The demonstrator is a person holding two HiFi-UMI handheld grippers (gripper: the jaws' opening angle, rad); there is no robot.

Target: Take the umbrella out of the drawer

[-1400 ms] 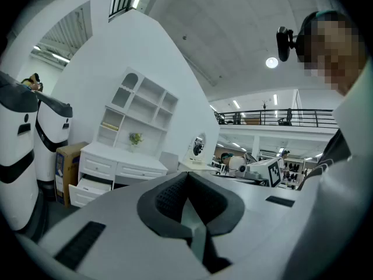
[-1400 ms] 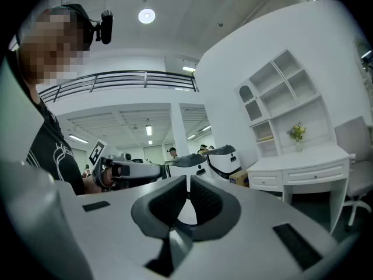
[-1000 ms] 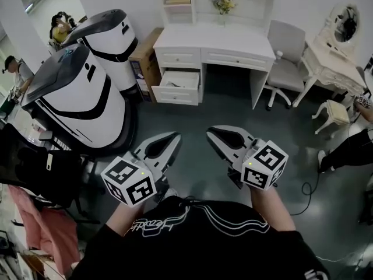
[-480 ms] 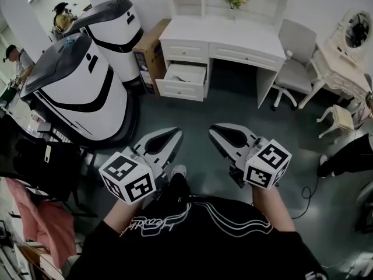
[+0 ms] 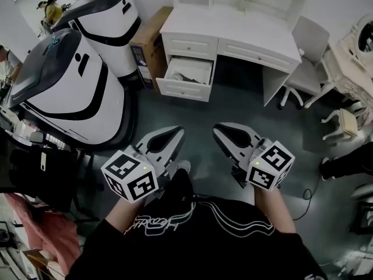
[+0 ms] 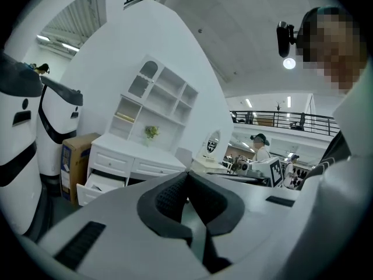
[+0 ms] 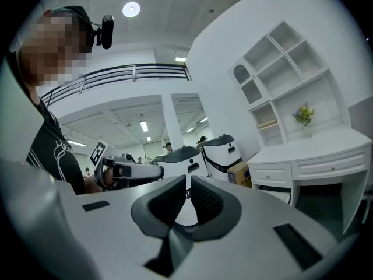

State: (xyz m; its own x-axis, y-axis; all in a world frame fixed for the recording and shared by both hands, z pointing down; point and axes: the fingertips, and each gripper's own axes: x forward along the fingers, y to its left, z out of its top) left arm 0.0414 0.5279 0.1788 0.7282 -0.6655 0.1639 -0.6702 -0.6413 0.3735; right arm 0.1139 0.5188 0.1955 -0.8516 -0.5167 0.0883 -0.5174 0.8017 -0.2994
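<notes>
The white desk (image 5: 233, 31) stands ahead, and its lower left drawer (image 5: 187, 74) is pulled open. Something grey lies inside the drawer, too small to identify as the umbrella. Both grippers are held side by side over the dark floor, well short of the desk. My left gripper (image 5: 176, 132) has its jaws together and holds nothing; its own view shows the tips (image 6: 187, 174) meeting, with the open drawer (image 6: 99, 185) far off at the left. My right gripper (image 5: 217, 128) is also shut and empty, its jaws (image 7: 187, 182) closed in its own view.
Two large white-and-black machines (image 5: 64, 92) stand at the left, with a cardboard box (image 5: 148, 45) beside the desk. A grey chair (image 5: 306, 45), a dressing table (image 5: 355, 51) and a stool (image 5: 342, 124) are at the right. A cable (image 5: 306, 194) lies on the floor.
The desk and open drawer have come nearer and shifted right in the head view as the person moved forward. Both grippers kept their side-by-side pose and stayed shut.
</notes>
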